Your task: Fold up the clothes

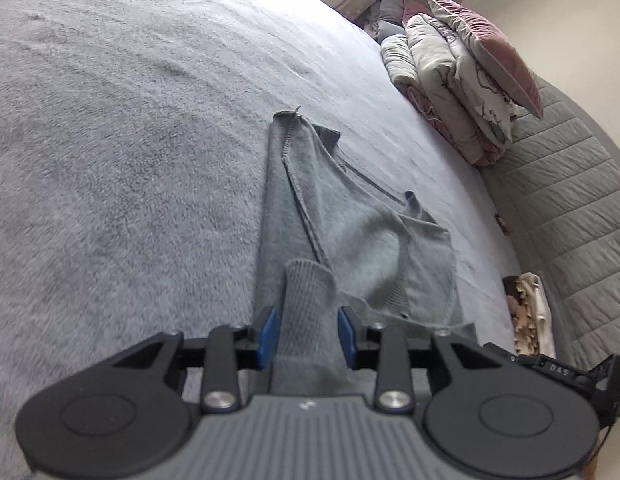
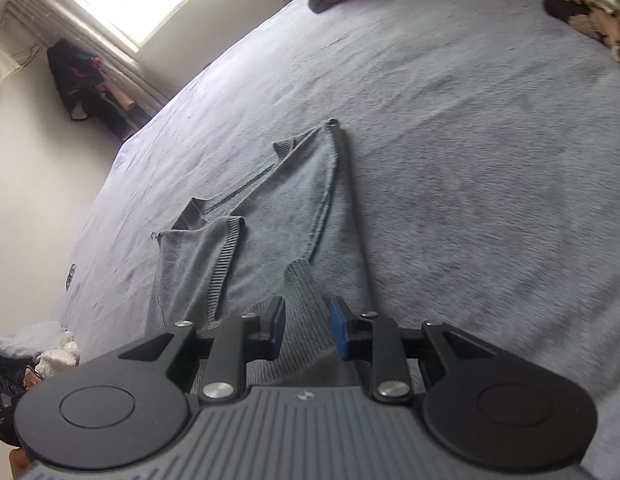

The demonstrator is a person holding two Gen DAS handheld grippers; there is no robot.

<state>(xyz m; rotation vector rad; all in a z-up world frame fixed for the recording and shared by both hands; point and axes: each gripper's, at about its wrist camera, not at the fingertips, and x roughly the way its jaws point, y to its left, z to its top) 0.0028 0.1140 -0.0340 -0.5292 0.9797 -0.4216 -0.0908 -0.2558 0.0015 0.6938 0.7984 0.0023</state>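
Grey garment on bed, ribbed fold between each released hand-held gripper's blue pads

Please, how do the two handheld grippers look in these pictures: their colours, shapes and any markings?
The left gripper and right gripper look alike: a ribbed grey body with a small pale logo, two round black discs, black link arms with silver bolts, and flat blue pads on the fingers. No cables, hands or sleeves show.

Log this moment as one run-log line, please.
stage: mid-fold | item: grey sweater on bed | left gripper: open, cuff between pads | right gripper: open, ribbed edge between pads
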